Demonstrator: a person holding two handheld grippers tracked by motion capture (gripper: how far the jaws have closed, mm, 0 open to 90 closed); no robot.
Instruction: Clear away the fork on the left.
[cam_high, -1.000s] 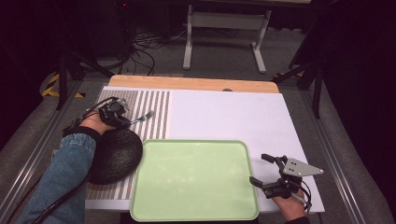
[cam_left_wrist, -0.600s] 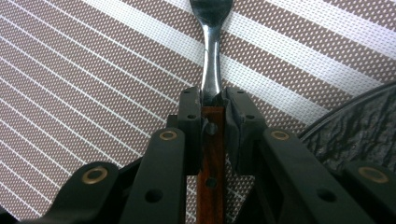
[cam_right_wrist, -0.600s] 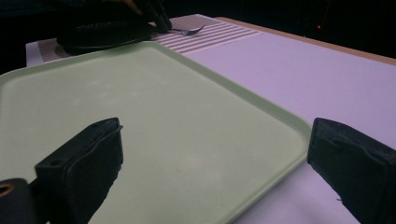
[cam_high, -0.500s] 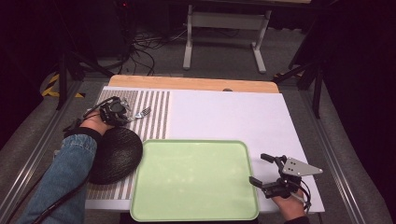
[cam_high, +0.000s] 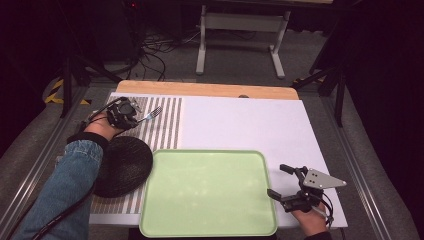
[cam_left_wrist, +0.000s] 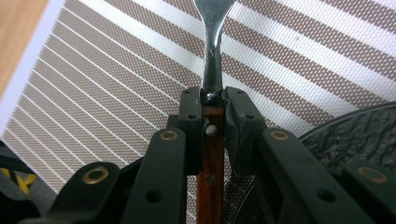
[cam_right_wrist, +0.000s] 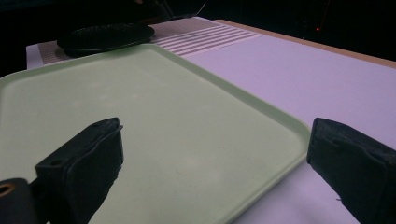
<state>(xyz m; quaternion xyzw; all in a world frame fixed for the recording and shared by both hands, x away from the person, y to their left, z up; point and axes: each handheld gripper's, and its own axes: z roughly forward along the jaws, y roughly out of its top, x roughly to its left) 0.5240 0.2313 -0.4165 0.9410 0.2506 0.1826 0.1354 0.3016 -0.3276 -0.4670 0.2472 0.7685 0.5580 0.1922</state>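
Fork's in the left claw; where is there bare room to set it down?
The green tray is bare throughout. The white mat between the striped placemat and the table's right edge is free too. Crowded: the left side, where the black plate overlaps the stripes.

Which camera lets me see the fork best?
The left gripper view: the fork fills the middle, its wooden handle clamped between the jaws. The high view shows the fork small, over the striped mat.

L gripper (cam_high: 131, 116) sits at far left w/ denim-sleeved forearm (cam_high: 65, 190) stretched fwd, jaws clamped tight on a fork (cam_left_wrist: 212, 56) handle. R gripper (cam_high: 284, 182) low at right, hand (cam_high: 312, 222) under it, jaws spread wide, nothing btwn them, pointing left.
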